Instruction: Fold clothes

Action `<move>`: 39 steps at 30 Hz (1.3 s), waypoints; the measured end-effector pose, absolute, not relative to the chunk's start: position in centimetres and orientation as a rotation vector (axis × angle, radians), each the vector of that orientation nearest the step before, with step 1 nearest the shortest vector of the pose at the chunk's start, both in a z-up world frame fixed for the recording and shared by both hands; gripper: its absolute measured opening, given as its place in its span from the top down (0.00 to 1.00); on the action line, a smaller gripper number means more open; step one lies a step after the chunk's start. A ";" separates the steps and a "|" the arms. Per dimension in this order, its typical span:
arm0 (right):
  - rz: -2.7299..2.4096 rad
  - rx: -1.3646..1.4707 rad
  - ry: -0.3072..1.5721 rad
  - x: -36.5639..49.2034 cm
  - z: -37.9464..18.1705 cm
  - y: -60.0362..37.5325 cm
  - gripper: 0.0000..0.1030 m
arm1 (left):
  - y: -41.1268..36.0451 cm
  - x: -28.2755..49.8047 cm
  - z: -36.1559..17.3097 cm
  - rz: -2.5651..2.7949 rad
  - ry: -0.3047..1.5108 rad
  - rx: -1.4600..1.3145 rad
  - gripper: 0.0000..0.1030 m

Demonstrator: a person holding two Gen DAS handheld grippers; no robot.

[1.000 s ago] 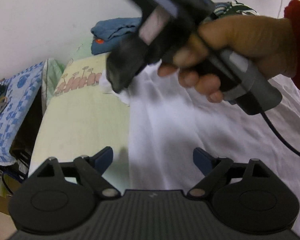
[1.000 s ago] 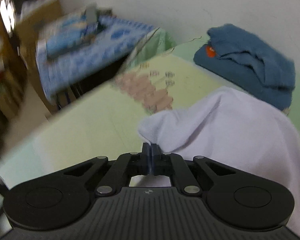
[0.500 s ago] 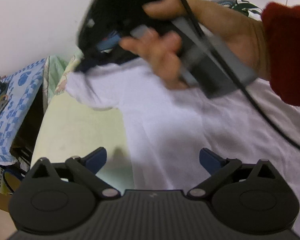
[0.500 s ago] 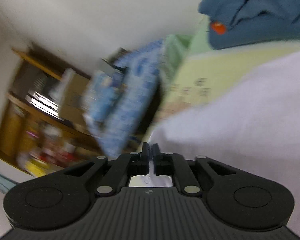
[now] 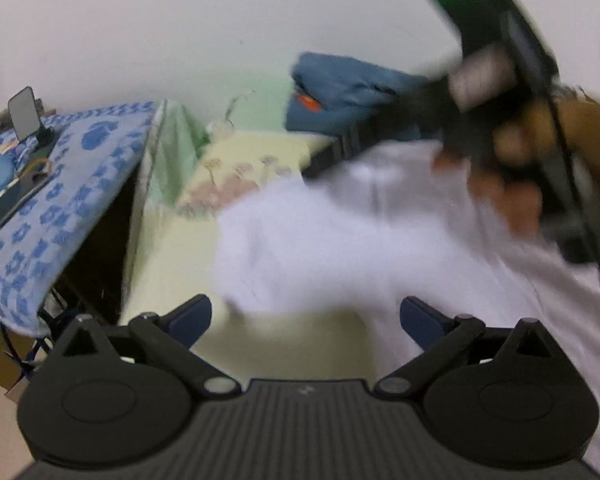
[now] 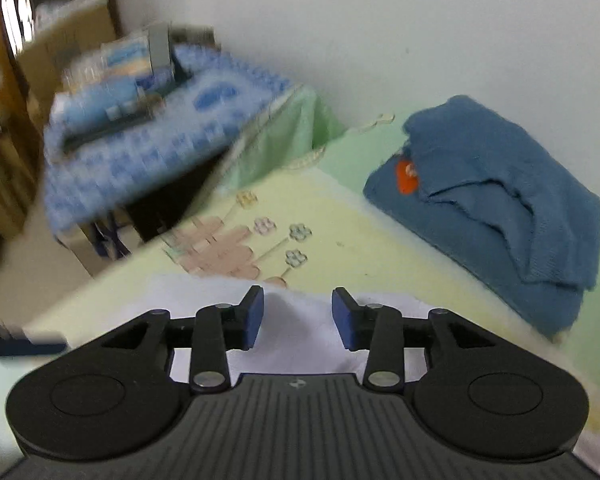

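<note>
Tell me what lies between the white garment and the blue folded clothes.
Right wrist view: bare pale yellow sheet with a flower print separates the white garment from the blue folded clothes.

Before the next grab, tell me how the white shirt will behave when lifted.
The white shirt likely goes floppy: it lies creased and bunched on the bed. It looks thin, so probably light. Lifted by one corner, the rest should sag and drag.
</note>
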State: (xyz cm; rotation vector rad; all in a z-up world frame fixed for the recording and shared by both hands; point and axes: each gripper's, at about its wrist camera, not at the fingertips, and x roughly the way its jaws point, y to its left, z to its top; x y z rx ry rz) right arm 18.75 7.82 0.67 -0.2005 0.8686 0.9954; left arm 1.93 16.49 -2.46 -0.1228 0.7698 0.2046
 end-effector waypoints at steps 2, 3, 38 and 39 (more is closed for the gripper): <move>0.985 -0.272 0.856 19.0 0.0 8.7 0.63 | 17.2 3.1 -2.7 0.204 0.766 -0.092 0.02; 0.980 -0.307 0.849 19.1 -0.3 9.1 0.72 | 17.5 3.8 -3.0 0.202 0.771 -0.090 0.02; 0.863 -0.493 0.778 17.6 0.1 1.4 0.99 | 0.8 3.1 -4.6 -0.145 0.689 0.383 0.80; 0.847 -0.454 0.787 17.9 0.2 0.9 0.97 | 0.9 3.2 -4.6 -0.144 0.689 0.378 0.79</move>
